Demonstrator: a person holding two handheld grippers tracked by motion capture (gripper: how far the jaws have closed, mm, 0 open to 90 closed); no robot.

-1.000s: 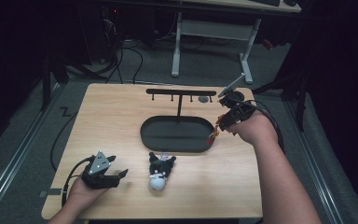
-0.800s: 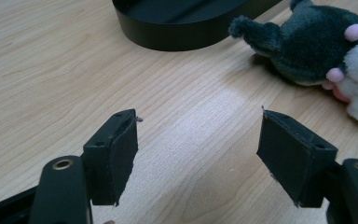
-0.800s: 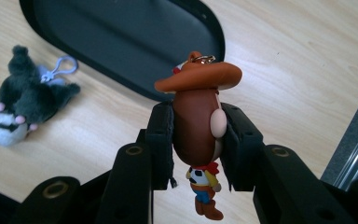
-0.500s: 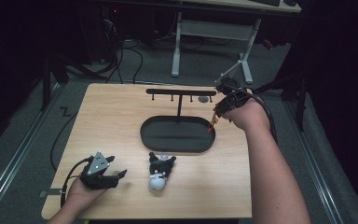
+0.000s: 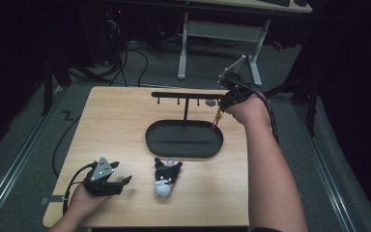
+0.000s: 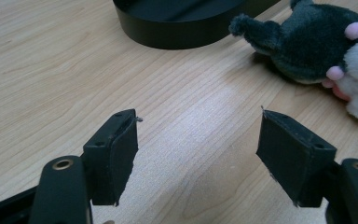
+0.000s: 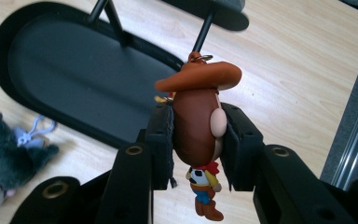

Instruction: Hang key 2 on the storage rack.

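Cowboy figure keychain (image 7: 198, 121): clamped by its brown head between the jaws of the right gripper (image 7: 196, 140), hat up, body and boots hanging below. In the high view the figure (image 5: 216, 119) hangs over the far right end of the oval black tray (image 5: 183, 140), near the right end of the hook rack (image 5: 186, 95) whose post rises from the tray.

Left gripper (image 6: 198, 149): jaws spread wide, nothing between them, low over the near left corner of the table (image 5: 125, 121).

Plush toy (image 5: 165, 177): dark with a white face, lying near the table's near edge, just in front of the tray; apparently a pale clip (image 7: 32, 133) is attached, though blurred.

Surface: light wood-grain tabletop. Room: dark, grey floor, cables (image 5: 125, 58), a white desk frame (image 5: 222, 34) beyond the far edge. No legible writing.
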